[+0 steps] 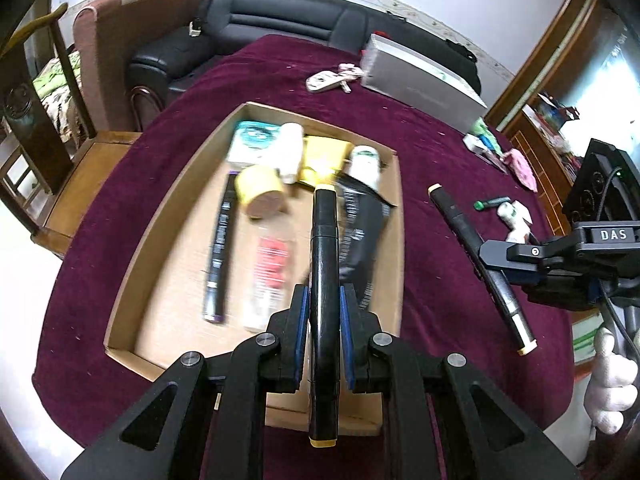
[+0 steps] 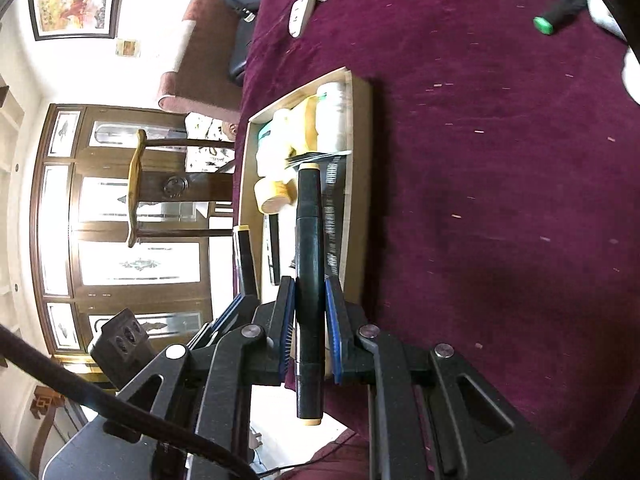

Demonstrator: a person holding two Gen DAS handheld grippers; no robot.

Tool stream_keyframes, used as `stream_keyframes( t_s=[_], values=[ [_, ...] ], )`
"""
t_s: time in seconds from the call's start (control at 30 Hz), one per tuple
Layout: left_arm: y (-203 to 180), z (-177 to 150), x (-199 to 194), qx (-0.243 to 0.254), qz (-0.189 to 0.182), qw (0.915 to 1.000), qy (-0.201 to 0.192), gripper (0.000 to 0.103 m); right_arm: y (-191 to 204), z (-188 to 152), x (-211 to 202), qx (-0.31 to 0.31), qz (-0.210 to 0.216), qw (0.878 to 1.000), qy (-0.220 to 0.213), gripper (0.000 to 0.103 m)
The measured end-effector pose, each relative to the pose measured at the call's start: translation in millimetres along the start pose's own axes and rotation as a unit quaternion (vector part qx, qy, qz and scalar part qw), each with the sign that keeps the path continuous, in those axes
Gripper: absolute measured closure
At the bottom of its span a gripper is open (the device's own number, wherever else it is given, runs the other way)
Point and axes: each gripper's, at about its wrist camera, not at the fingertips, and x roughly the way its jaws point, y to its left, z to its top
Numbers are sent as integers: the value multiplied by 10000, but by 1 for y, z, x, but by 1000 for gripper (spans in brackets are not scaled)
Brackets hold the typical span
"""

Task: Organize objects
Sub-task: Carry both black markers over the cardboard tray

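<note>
My left gripper [image 1: 324, 296] is shut on a black marker with yellow caps [image 1: 325, 248], held above the open cardboard box [image 1: 132, 264] on the maroon cloth. The box holds a yellow tape roll [image 1: 260, 192], a dark pen [image 1: 219, 248], a clear tube with a red label [image 1: 270, 276], a black packet [image 1: 360, 232] and white bottles. My right gripper [image 2: 310, 284] is shut on a second black marker with cream caps [image 2: 308, 220], beside the box's right wall [image 2: 360, 160]. In the left wrist view the right gripper [image 1: 496, 258] and its marker [image 1: 460, 220] hang right of the box.
On the cloth lie a green-capped marker [image 1: 490, 203], a silver flat case [image 1: 420, 80], a white remote [image 1: 324, 80] and small packets at the far right. A black sofa [image 1: 280, 16] and a wooden chair stand behind the table. A white-gloved hand [image 1: 612, 380] holds the right gripper.
</note>
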Motion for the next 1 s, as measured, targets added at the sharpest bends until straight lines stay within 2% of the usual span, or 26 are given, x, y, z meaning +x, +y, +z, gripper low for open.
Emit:
stream_keyframes(
  t_s=[0.23,0.5,0.8,1.0],
  values=[
    [31,8,17,-67,-15,9999,156,91,23,8,39,30,4,9999,168,90],
    [48,16,32,22,-68,9996,282,91,37,14,79,81,-289,9992,263,90],
    [53,19,46,75,-186,9989,429,91,47,20,108,-204,-1074,9937,258,90],
    [57,19,55,12,-232,9984,515,91,49,23,121,-294,-1385,9894,321,90]
  ],
)
